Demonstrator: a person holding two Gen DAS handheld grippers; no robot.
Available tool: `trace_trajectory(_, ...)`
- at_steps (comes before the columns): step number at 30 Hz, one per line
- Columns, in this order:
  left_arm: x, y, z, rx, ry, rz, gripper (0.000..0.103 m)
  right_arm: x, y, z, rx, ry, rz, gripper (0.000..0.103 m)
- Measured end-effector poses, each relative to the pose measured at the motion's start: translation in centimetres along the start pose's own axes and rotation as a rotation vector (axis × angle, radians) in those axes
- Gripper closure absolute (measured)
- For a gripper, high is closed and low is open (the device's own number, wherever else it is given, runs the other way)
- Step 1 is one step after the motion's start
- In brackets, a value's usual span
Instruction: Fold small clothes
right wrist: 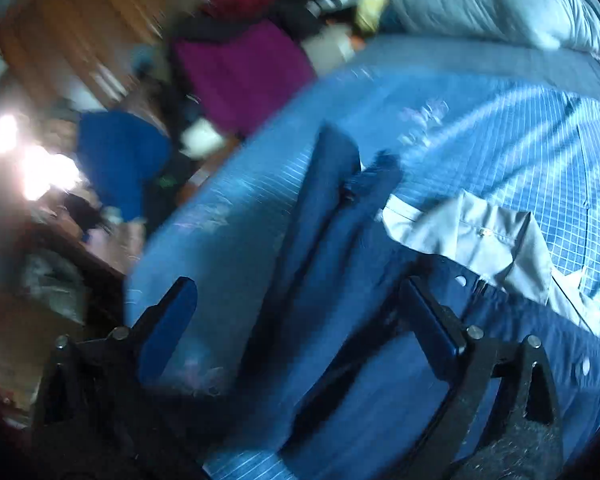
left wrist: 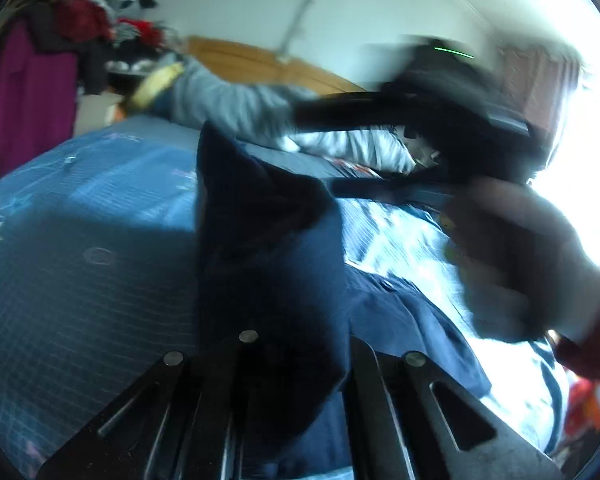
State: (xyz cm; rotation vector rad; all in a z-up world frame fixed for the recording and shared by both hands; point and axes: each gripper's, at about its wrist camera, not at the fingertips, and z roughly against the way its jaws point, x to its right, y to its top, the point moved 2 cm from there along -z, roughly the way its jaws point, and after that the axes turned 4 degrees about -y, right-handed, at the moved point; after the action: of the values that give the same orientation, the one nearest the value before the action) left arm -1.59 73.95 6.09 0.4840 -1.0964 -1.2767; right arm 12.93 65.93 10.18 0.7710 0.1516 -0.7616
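Left gripper (left wrist: 296, 364) pinches navy cloth (left wrist: 268, 240) lower centre; right gripper (right wrist: 296, 320) wide, empty; thin grip could slip, fold collapses onto bed (right wrist: 500, 120)

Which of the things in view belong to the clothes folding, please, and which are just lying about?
Part of the job:
- dark blue garment, pinched in the left gripper
- right gripper, open above the same garment
- pale shirt lying next to it
- blue checked bedsheet as the work surface

Just lying about:
- purple garment
- grey pillow
- heap of clothes
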Motion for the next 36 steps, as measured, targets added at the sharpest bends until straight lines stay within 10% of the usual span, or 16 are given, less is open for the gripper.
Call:
trace_trajectory(3, 1.9, -0.8, -1.6, -0.05, -0.029, -0.049, 0.1, 2.7, 0.4, -3.2, -0.026, -0.012, -0.061, 0.013)
trace_trajectory(5, 2.8, -1.5, -2.7, -0.083, -0.045, -0.074, 0.099, 5.2, -0.4, -3.2, 0.014, 0.029, -0.139, 0.069)
trace_trajectory(7, 3.5, -1.9, -3.6, -0.11, -0.06, -0.089, 0.099, 7.3, -1.9, -1.9, 0.073, 0.062, -0.235, 0.093)
trace_trajectory(15, 11.6, -2.4, -6.7, -0.208, -0.284, -0.23, 0.096, 12.6, -10.3, 10.5, 0.297, 0.039, -0.324, 0.095)
trace_trajectory(24, 17.9, -6.9, -17.5, -0.441, -0.388, -0.27, 0.085, 24.7, -15.9, 9.2, 0.123, -0.007, -0.502, 0.093)
trace_trajectory(29, 18.7, -9.4, -20.3, -0.491, -0.362, -0.307, 0.059, 26.7, -17.2, 8.8, 0.15, 0.032, -0.538, 0.089)
trace_trajectory(33, 19.2, -9.7, -19.4, -0.512, -0.383, -0.311, 0.052, 26.5, -18.5, 9.6, 0.137, 0.098, -0.588, 0.076)
trace_trajectory(36, 17.2, -8.6, -16.9, -0.514, -0.427, -0.314, 0.051, 24.3, -19.9, 11.9, 0.122, 0.108, -0.539, 0.049)
